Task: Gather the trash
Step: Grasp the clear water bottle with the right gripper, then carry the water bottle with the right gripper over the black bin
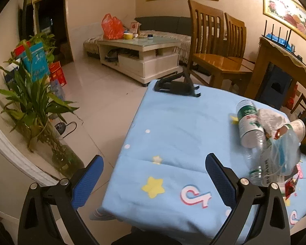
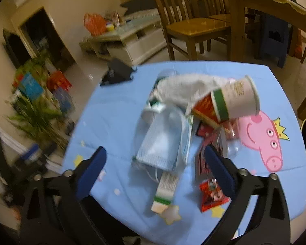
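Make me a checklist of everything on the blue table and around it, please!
Surface: blue cartoon tablecloth covers the table.
Job's things: trash pile of a paper cup, blue face mask, crumpled tissue, plastic bottle, red wrappers.
Clutter: black phone stand at the far edge.
Grippers: left hand-held gripper open over bare cloth; right hand-held gripper open, mask between its fingers, not pressed.
Cables: nothing seen.
Surroundings: wooden chairs, coffee table, potted plant.
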`<state>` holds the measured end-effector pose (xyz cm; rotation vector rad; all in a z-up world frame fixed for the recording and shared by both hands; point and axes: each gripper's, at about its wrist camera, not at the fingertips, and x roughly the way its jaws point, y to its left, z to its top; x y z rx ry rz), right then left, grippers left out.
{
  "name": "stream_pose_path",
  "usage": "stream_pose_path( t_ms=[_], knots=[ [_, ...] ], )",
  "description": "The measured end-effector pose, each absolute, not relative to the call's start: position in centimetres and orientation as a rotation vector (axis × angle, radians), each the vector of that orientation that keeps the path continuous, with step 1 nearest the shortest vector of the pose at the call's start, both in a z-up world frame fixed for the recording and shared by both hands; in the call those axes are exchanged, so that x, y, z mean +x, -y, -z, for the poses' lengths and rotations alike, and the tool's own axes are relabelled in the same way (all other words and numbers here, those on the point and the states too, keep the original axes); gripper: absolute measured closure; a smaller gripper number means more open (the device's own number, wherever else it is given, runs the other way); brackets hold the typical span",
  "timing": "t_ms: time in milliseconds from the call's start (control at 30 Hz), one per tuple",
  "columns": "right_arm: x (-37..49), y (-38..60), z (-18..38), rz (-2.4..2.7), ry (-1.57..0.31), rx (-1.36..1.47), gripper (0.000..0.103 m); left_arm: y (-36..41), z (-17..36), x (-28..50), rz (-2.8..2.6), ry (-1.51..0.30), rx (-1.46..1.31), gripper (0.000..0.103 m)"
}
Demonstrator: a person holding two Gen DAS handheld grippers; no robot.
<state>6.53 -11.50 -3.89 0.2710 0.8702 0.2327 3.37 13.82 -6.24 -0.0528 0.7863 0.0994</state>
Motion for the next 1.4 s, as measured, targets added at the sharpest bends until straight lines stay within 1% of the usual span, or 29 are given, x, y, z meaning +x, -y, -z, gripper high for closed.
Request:
stream_pose_path(
  t_ms=[100, 167, 233, 333, 400, 567, 600, 633, 667, 700, 800, 900, 1000, 1100, 1200, 1300, 1400],
  knots=[
    [9.2, 9.9, 1.7, -0.378, -0.883, 0.326, 0.019, -14.0, 6.8, 3.8, -0.106, -0.797, -0.054, 0.007],
    [11.7, 7.9, 1.6, -0.448, -0.938, 0.330, 0.018, -14.2, 7.0, 4.0, -0.105, -0.800, -0.055, 0.007],
    [14.2, 5.5, 2.9, -0.449, -1.059, 0.300, 0.018, -14.3, 7.2, 4.0, -0.106, -0.798, -0.048, 0.007],
    [17.4, 3.4, 6.3, -0.219, -1.204, 0.097, 0.018, -14.8, 7.3, 3.8, -0.122, -0.794, -0.032, 0.007],
    [18.5, 3.2, 7.6, -0.121, -1.219, 0.035, 0.018, -15.2, 7.6, 3.9, -0.128, -0.799, -0.038, 0.007],
    [21.5, 2.6, 10.7, -0.038, -1.271, 0.005, 0.016, -16.1, 8.3, 4.4, -0.129, -0.823, -0.056, 0.007],
    [22.3, 2.5, 11.2, -0.030, -1.274, -0.001, 0.020, -16.1, 8.3, 4.4, -0.124, -0.822, -0.055, 0.007],
    [22.8, 2.3, 11.9, -0.028, -1.279, -0.008, 0.031, -15.8, 8.2, 4.4, -0.123, -0.821, -0.052, 0.007],
    [23.3, 2.2, 12.9, -0.024, -1.298, -0.008, 0.034, -15.7, 8.2, 4.4, -0.120, -0.819, -0.049, 0.007],
    [23.4, 2.6, 14.1, -0.033, -1.314, 0.016, 0.035, -15.5, 8.1, 4.4, -0.115, -0.818, -0.044, 0.007],
    [23.0, 3.2, 14.8, -0.105, -1.320, 0.091, 0.037, -15.2, 8.0, 4.1, -0.108, -0.812, -0.036, 0.007],
    [21.6, 3.8, 14.5, -0.307, -1.340, 0.309, 0.037, -15.0, 7.7, 4.1, -0.093, -0.805, -0.034, 0.007],
    [20.0, 4.7, 13.5, -0.497, -1.318, 0.491, 0.038, -14.4, 7.4, 4.1, -0.068, -0.801, -0.034, 0.007],
    [17.9, 6.2, 11.8, -0.614, -1.261, 0.616, 0.038, -13.3, 7.3, 4.2, -0.036, -0.805, -0.038, 0.007],
    [15.4, 10.1, 8.7, -0.706, -1.140, 0.717, 0.038, -11.6, 6.8, 4.0, 0.006, -0.799, -0.030, 0.007],
    [12.5, 16.3, 5.5, -0.744, -0.981, 0.819, 0.038, -9.0, 6.3, 3.8, 0.101, -0.799, -0.018, 0.007],
    [10.4, 21.4, 4.4, -0.684, -0.861, 0.831, 0.038, -5.5, 6.1, 3.8, 0.223, -0.817, -0.008, 0.007]
  ],
)
